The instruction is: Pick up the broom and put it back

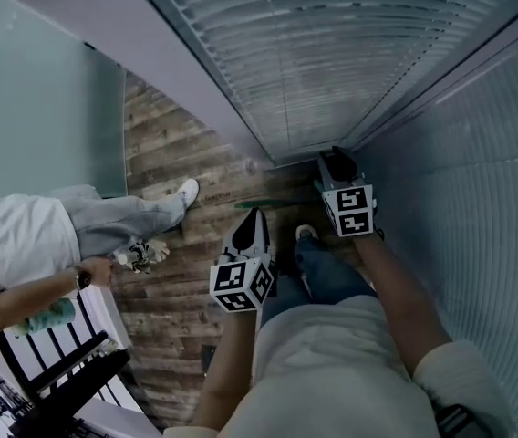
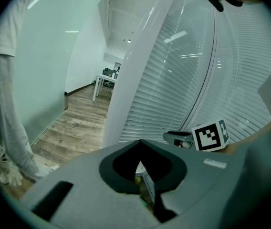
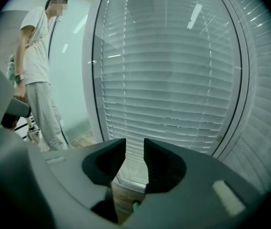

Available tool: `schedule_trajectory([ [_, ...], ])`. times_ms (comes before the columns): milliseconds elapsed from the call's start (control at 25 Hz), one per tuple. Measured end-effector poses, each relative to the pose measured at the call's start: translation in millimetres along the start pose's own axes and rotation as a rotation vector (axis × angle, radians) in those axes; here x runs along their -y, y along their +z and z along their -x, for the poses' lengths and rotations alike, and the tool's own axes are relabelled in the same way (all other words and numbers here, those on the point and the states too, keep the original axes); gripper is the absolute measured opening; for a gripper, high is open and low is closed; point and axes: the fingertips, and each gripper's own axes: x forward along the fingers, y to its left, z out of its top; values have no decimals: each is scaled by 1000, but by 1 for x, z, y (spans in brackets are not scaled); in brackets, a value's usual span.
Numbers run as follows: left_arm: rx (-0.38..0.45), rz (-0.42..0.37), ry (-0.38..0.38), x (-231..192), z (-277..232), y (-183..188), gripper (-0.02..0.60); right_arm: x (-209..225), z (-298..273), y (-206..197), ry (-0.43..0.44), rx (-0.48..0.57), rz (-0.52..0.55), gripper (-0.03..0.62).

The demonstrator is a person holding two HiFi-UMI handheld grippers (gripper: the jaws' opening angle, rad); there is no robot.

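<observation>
— Broom (image 1: 257,204): spotted where?
— Down at floor level, only as a thin green strip on the wood floor (image 1: 163,162), just past the wearer's shoe (image 1: 305,233). Lay between the two grippers in the head view, touched by neither. Could not make out its head.
— Begin nearest, then. Left gripper (image 1: 255,219)?
— Hung just left of the wearer's jeans (image 1: 327,276), nose tilted down toward the green strip. Had its jaws narrow, pressed tip to tip, with nothing gripped.
— And the right gripper (image 1: 336,156)?
— Reached further ahead, close beside the blinds (image 1: 478,199) on the right. Had its jaws wide, with a clear gap and nothing in it; showed only slats through that gap.
— Past the broom?
— Ran into a corner: more blinds behind glass straight ahead, meeting those along the right.
— Off to the left?
— Saw a second person (image 1: 31,231) in a white shirt, grey trousers and white shoes, with a dark watch (image 1: 83,279) on one wrist. Stood well apart from the broom, beside a frosted panel (image 1: 40,108).
— Farthest off?
— Caught a white desk (image 2: 99,82) down the corridor in the left gripper view, far beyond everything else.
</observation>
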Motion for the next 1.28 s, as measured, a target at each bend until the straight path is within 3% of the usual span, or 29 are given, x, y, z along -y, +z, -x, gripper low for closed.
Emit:
schedule_trajectory([
  [840,46,-7,15,-2,64,25,6,-94,113,68,202,127,27,97],
  [1280,79,-4,29,-2,89,44,6,-130,152,108,310,187,90,23],
])
